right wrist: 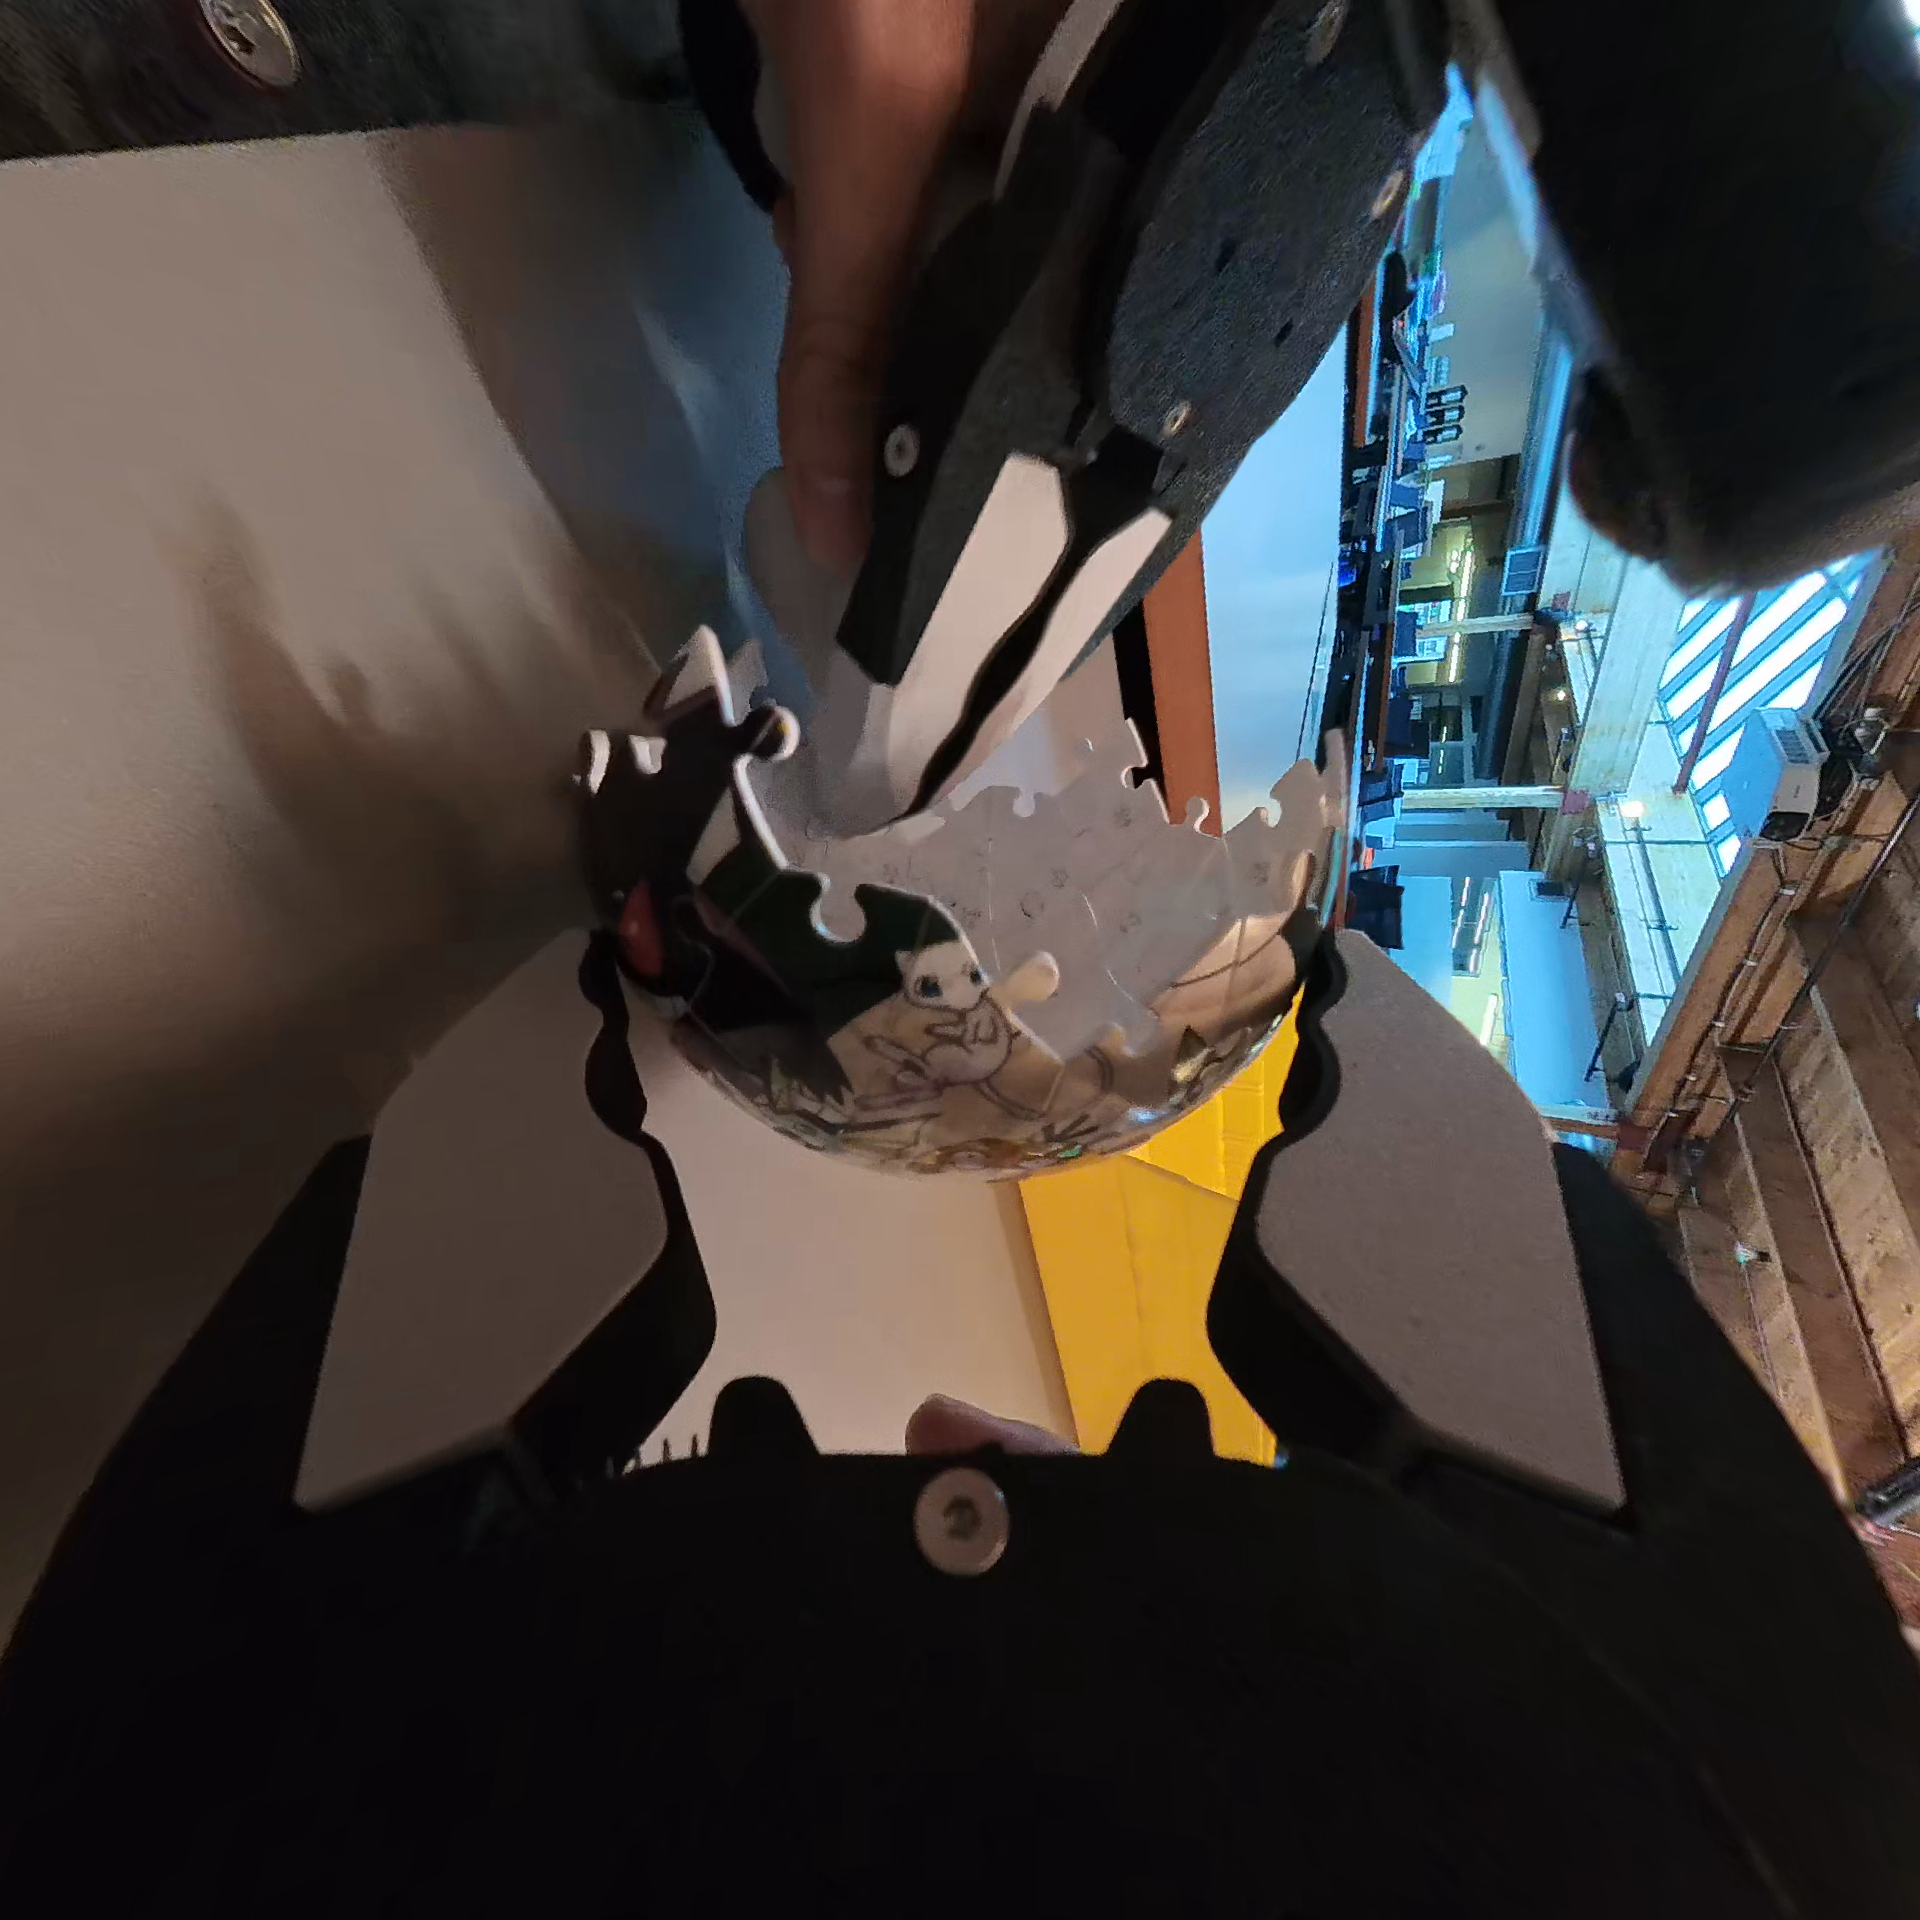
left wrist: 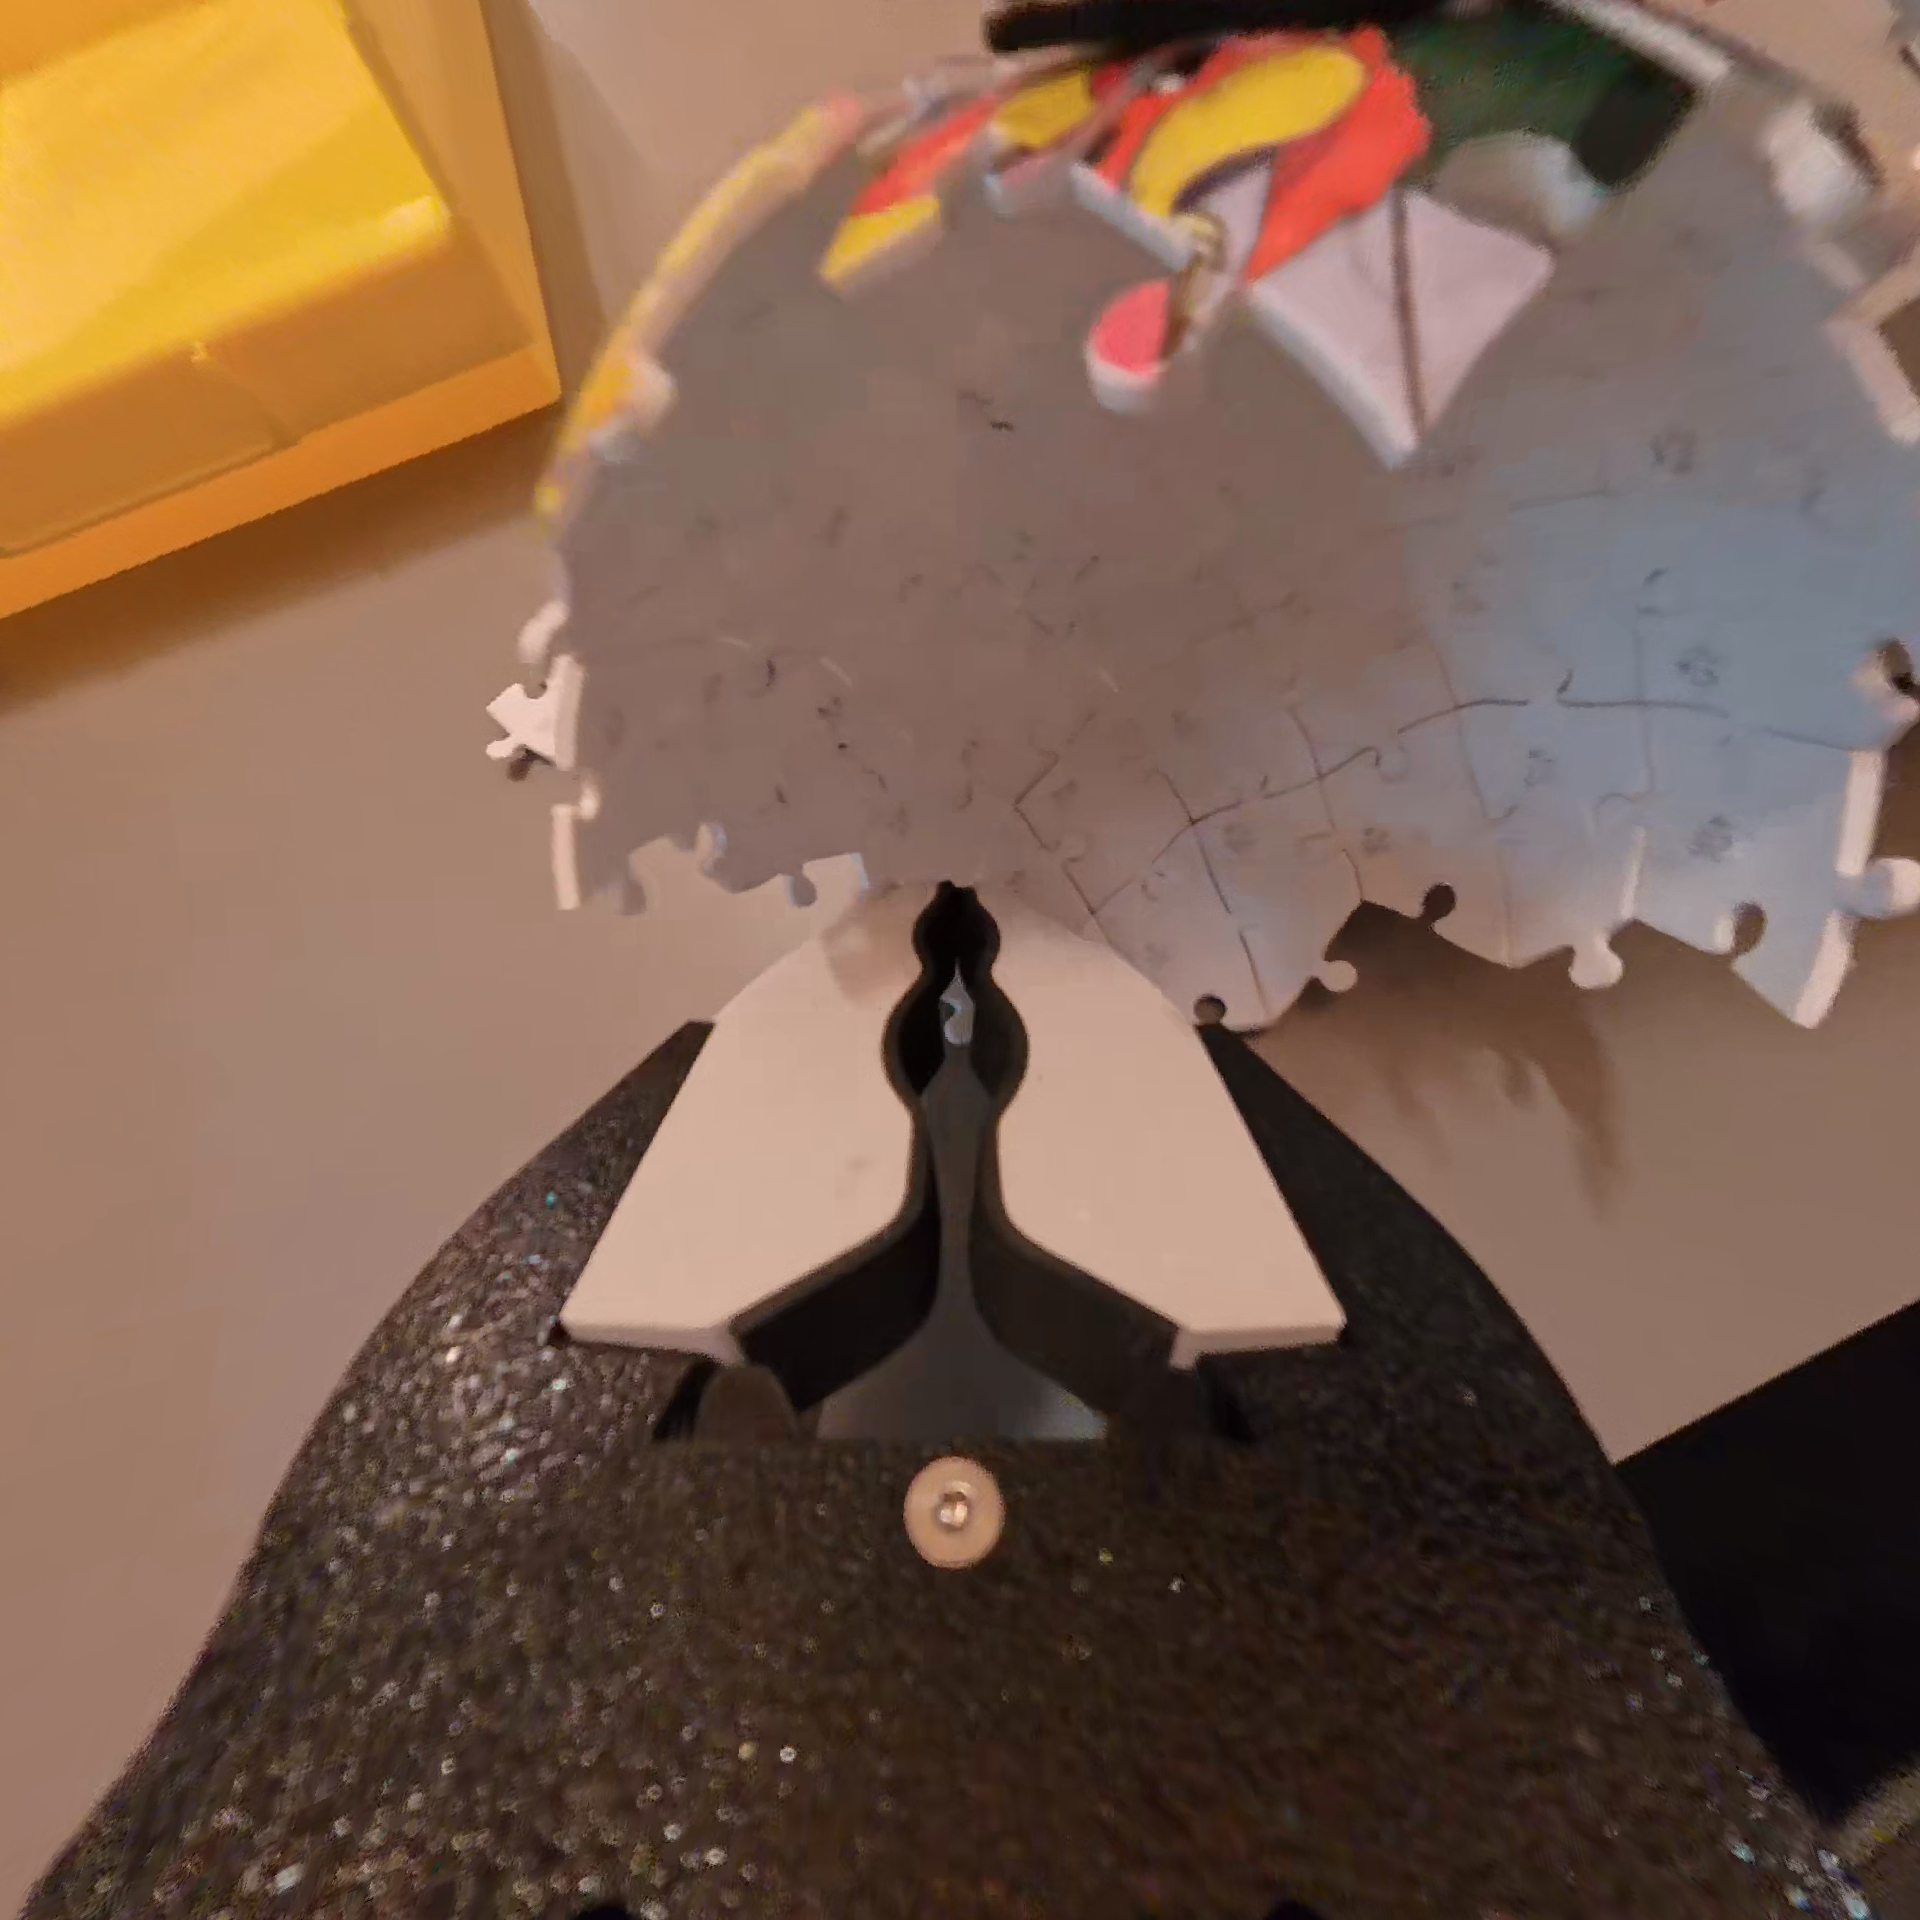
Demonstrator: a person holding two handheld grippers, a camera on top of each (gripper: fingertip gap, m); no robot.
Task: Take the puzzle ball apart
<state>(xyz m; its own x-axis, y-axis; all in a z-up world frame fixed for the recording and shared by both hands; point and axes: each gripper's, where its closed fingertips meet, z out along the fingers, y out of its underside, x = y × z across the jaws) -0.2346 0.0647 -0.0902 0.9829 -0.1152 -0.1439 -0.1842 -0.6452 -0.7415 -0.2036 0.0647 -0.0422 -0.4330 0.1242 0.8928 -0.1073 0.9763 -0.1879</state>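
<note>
The puzzle ball (left wrist: 1039,623) is a partly opened shell, grey inside and printed with coloured pictures outside, with a jagged rim of interlocking pieces. My right gripper (right wrist: 961,977) is shut on the puzzle ball (right wrist: 935,1049), one finger on each side, and holds it off the table with the opening turned up towards the other gripper. My left gripper (left wrist: 951,914) is shut with its tips pinching a piece at the shell's rim. In the right wrist view, the left gripper (right wrist: 914,805) comes down from above onto the near-left rim, held by a hand (right wrist: 842,312).
A yellow bin (left wrist: 208,312) stands on the beige table (left wrist: 260,935) to the left of the ball, and shows below the ball in the right wrist view (right wrist: 1132,1299). The room with shelves and brick wall (right wrist: 1662,831) lies beyond the table. The tips of one gripper are about 7 centimetres away from the tips of the other.
</note>
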